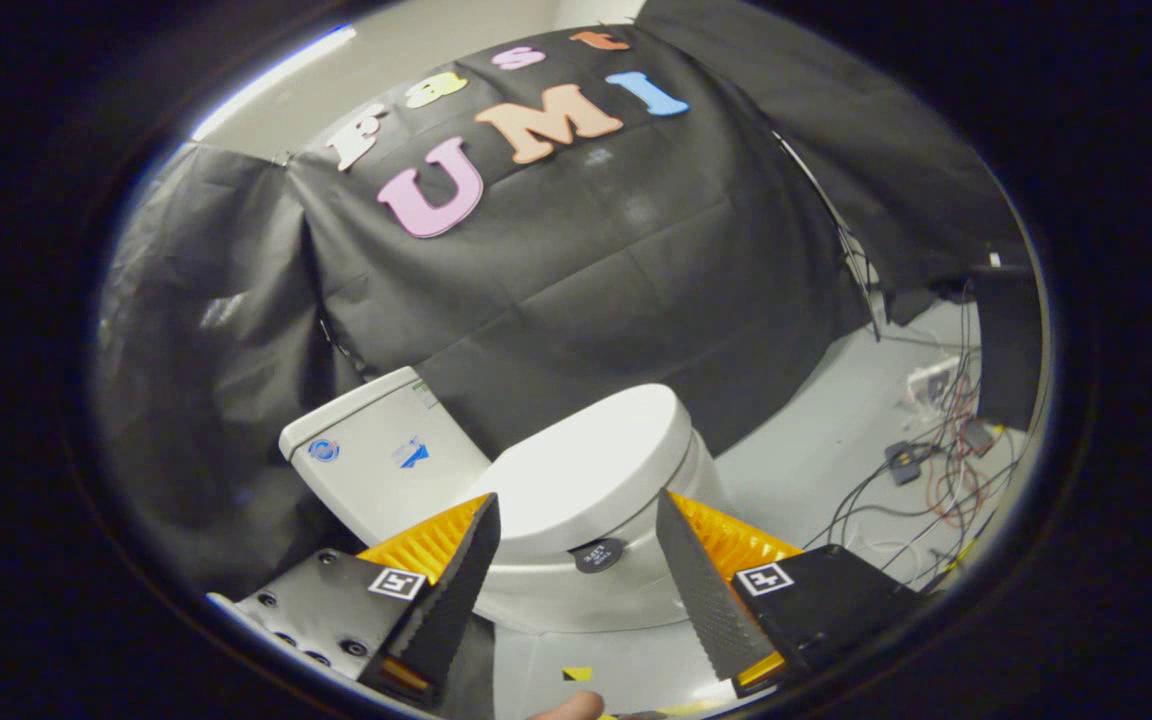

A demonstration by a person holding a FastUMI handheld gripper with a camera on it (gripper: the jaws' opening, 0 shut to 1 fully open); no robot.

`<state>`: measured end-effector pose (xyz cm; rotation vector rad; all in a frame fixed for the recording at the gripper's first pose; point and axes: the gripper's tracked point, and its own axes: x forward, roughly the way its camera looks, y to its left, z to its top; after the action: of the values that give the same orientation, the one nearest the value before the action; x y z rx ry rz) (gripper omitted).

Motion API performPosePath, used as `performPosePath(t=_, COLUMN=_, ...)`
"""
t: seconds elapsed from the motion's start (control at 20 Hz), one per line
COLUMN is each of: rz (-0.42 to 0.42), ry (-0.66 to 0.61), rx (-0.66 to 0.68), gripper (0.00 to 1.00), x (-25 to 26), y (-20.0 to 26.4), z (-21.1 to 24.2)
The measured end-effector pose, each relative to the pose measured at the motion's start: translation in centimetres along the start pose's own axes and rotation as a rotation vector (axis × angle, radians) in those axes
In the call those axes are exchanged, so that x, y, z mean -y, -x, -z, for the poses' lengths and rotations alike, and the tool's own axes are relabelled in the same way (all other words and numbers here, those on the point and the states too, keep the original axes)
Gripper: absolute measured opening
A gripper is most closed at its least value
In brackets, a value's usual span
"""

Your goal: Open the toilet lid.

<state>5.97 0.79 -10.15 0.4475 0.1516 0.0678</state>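
A pale grey floor [806,470] carries the booth's contents, with a white toilet [576,520] standing directly on it — lid down, tank on the side of the black cloth wall [576,290], whose hem reaches the floor behind the toilet. Off to one side of the toilet, well apart from it, a tangle of black and red cables [936,480] sprawls over the floor, with a white power strip [931,380] and a small dark box [902,460] among them. On the near side of the toilet's base, yellow-and-black tape marks [578,674] are stuck to the floor — between the parted fingers of the gripper [576,520].
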Motion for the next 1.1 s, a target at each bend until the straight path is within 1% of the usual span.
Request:
performPosePath(t=0.2, rz=0.023, ry=-0.205, rx=-0.046, gripper=0.95, x=2.1, y=-2.8, z=2.8)
performPosePath(t=0.4, rz=0.026, ry=-0.389, rx=-0.111, gripper=0.95, x=2.5, y=-5.4, z=6.7)
performPosePath(t=0.5, rz=0.029, ry=-0.478, rx=-0.130, gripper=0.87, x=2.7, y=-6.8, z=8.2)
performPosePath(t=0.55, rz=0.043, ry=-0.525, rx=-0.142, gripper=0.83, x=3.0, y=-7.8, z=9.3)
performPosePath(t=0.6, rz=0.053, ry=-0.552, rx=-0.166, gripper=0.79, x=3.1, y=-8.9, z=10.5)
performPosePath(t=0.65, rz=0.034, ry=-0.576, rx=-0.174, gripper=0.75, x=2.4, y=-8.5, z=10.9)
performPosePath(t=0.7, rz=0.017, ry=-0.593, rx=-0.152, gripper=0.75, x=1.8, y=-9.1, z=10.5)
performPosePath(t=0.75, rz=0.004, ry=-0.589, rx=-0.162, gripper=0.75, x=1.5, y=-9.2, z=10.6)
performPosePath(t=0.85, rz=-0.009, ry=-0.601, rx=-0.155, gripper=0.75, x=1.8, y=-9.4, z=10.4)
performPosePath(t=0.95, rz=-0.054, ry=-0.602, rx=-0.151, gripper=0.58, x=1.0, y=-8.8, z=9.8)
performPosePath(t=1.05, rz=-0.068, ry=-0.611, rx=-0.175, gripper=0.40, x=1.2, y=-9.3, z=10.0)
performPosePath(t=1.1, rz=-0.075, ry=-0.620, rx=-0.198, gripper=0.40, x=0.8, y=-9.2, z=10.2)
